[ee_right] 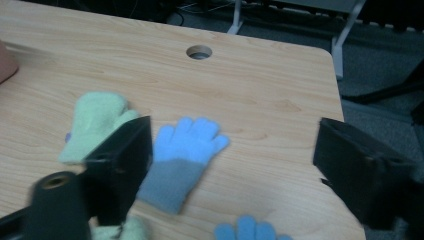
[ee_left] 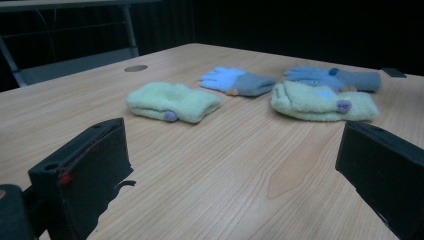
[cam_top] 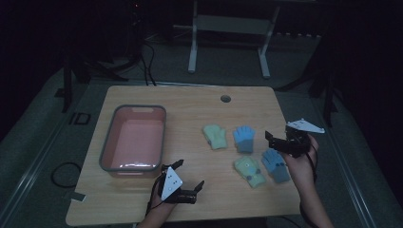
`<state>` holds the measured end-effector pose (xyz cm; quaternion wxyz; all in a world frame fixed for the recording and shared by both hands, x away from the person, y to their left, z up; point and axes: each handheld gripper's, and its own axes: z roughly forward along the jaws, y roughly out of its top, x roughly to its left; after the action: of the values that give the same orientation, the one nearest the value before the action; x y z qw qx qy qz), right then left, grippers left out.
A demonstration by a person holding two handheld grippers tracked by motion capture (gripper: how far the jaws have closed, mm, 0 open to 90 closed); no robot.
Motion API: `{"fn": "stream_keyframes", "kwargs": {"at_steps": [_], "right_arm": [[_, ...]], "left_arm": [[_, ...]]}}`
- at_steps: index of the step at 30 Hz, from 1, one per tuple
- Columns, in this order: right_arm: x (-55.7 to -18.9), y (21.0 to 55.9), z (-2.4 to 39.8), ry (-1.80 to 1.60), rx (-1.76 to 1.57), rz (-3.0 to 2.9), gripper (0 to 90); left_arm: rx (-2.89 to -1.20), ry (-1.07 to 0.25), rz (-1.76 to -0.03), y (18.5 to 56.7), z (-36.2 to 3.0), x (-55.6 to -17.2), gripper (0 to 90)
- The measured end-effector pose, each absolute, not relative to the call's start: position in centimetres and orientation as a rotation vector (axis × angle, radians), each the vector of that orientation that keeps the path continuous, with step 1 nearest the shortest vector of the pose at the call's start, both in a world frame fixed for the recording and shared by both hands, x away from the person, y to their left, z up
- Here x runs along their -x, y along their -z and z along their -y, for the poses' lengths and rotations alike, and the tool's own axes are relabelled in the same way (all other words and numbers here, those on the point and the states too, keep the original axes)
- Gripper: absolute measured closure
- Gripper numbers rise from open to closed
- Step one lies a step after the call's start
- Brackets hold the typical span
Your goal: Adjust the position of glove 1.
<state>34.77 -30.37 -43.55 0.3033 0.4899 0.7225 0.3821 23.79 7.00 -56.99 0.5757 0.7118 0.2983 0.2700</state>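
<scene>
Wooden table [cam_top: 190, 114] bore four gloves at our right half and a pink bin [cam_top: 134, 138] with a grey rim at our left. We held the right gripper [cam_top: 278, 139] above the table, just right of the far blue glove [cam_top: 244, 138] and over the near blue glove [cam_top: 275, 165], its jaws set wide apart with nothing between them; they touched no glove. In the right gripper view the far blue glove [ee_right: 182, 160] lay flat below and between those jaws, fingers pointing toward the round hole [ee_right: 199, 52] in the table, its grey cuff toward us, with the far green mitten [ee_right: 95, 125] just beside it and partly behind one jaw. The fingertips of the near blue glove [ee_right: 247, 230] showed at the bottom edge there. We kept the left gripper [cam_top: 186, 176] low at the near edge, just in front of the bin, jaws likewise spread and empty. From its view the far green mitten [ee_left: 172, 102] lay nearest, the near green mitten [ee_left: 322, 102] to its right, and both blue gloves behind them. The two green mittens [cam_top: 215, 137] [cam_top: 249, 171] lay well apart from the bin, and each glove rested flat on the wood.
</scene>
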Motion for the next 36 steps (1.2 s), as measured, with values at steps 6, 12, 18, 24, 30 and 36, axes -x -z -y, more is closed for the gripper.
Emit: {"fn": "stream_keyframes", "kwargs": {"at_steps": [6, 12, 18, 24, 30, 36], "right_arm": [[-35.0, 44.0, 28.2, -1.013, -1.236, -1.989, 26.4], [-35.4, 44.5, 26.1, -1.02, -1.216, -2.026, 26.8], [-35.9, 44.9, 24.2, -1.053, -1.174, -2.062, 30.3], [-36.8, 45.7, 22.0, -1.001, -1.17, -2.089, 31.1], [-37.5, 47.1, 19.6, -0.979, -1.162, -2.127, 34.4], [-38.4, 48.4, 17.8, -0.98, -1.172, -2.171, 40.8]], "left_arm": [[-1.669, -0.633, -0.698, 57.0, -7.0, -23.8, 1.1], [-1.671, -0.632, -0.697, 57.0, -6.9, -23.8, 1.1], [-1.679, -0.637, -0.69, 57.0, -6.9, -23.8, 1.1], [-1.68, -0.641, -0.685, 57.0, -6.9, -23.7, 1.1], [-1.679, -0.642, -0.684, 57.0, -6.8, -23.7, 1.1], [-1.679, -0.637, -0.681, 57.0, -6.8, -23.7, 1.1]]}}
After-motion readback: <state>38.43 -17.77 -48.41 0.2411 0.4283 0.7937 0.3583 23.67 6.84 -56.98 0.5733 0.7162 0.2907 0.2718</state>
